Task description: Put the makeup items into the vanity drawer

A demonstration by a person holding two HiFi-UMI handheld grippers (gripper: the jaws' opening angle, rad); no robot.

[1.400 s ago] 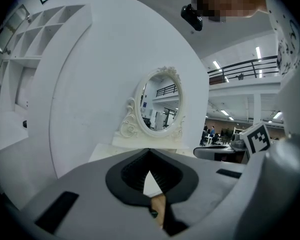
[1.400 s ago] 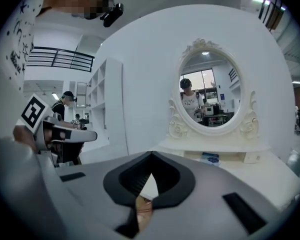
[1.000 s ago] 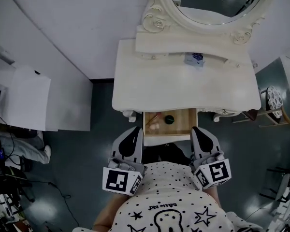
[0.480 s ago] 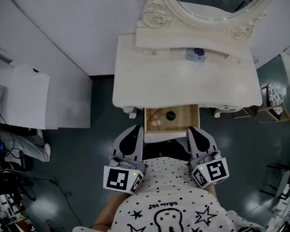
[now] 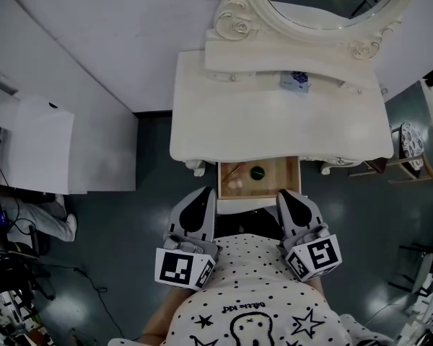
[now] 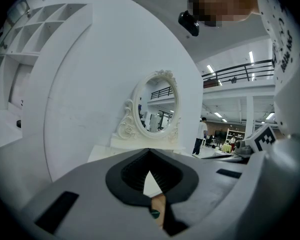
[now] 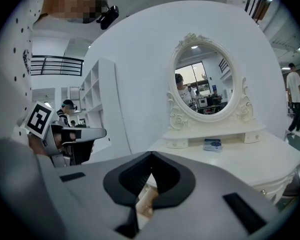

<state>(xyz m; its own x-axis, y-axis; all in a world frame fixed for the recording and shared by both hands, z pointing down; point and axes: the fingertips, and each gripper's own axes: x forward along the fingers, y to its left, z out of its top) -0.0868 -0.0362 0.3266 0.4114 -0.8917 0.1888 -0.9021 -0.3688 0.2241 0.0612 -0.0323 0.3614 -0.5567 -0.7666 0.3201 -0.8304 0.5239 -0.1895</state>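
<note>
Your left gripper and right gripper have shut, empty jaws, with the open drawer near at 12 o'clock.

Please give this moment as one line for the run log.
drawer: part open, items inside | left gripper: shut, empty, by drawer | right gripper: shut, empty, by drawer | box: on vanity
</note>
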